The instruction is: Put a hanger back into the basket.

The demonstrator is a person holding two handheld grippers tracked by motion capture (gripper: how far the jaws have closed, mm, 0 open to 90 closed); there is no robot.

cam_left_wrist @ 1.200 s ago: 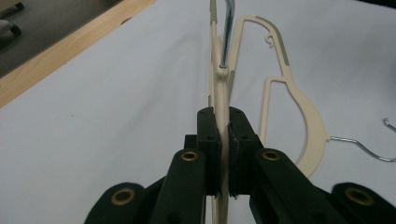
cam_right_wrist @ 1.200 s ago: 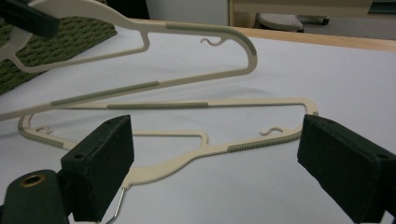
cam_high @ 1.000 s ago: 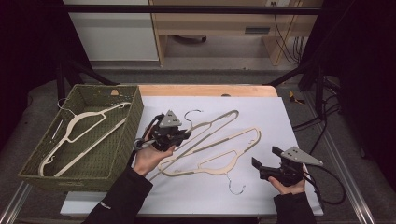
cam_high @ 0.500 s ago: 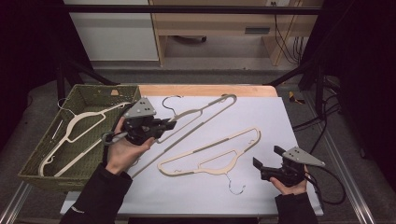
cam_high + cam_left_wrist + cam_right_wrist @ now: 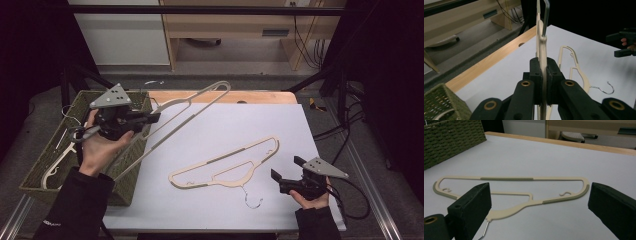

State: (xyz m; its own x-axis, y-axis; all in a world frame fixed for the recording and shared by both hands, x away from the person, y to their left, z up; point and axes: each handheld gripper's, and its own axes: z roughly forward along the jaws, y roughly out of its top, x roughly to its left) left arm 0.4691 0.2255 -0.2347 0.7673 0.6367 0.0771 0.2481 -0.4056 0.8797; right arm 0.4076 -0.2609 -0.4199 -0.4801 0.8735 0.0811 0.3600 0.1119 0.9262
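Cream hanger point(image 5: 172, 117) is held off the desk point(image 5: 225, 125), clamped near its neck between the closed pads of the left tongs point(image 5: 150, 118); in the left gripper view the flat plastic point(image 5: 541, 53) is seen pinched edge-on between the two black jaws, with its metal hook point(image 5: 545, 17) rising above them. From the high view, the hanger is seen slanting from the person's left hand point(image 5: 100, 147), its far rounded end raised above the wooden back edge of the desk and its lower arm reaching down past the front corner of the woven green basket point(image 5: 45, 167). Another pale hanger point(image 5: 55, 165) is seen lying inside that basket. A second cream hanger point(image 5: 225, 167) lies flat on the white desk surface, well apart from the raised one, its hook turned toward the near edge. Just to its right, the right tongs point(image 5: 286, 171) are held low with the jaws spread wide and nothing between them, pointed at that flat hanger point(image 5: 519, 195).
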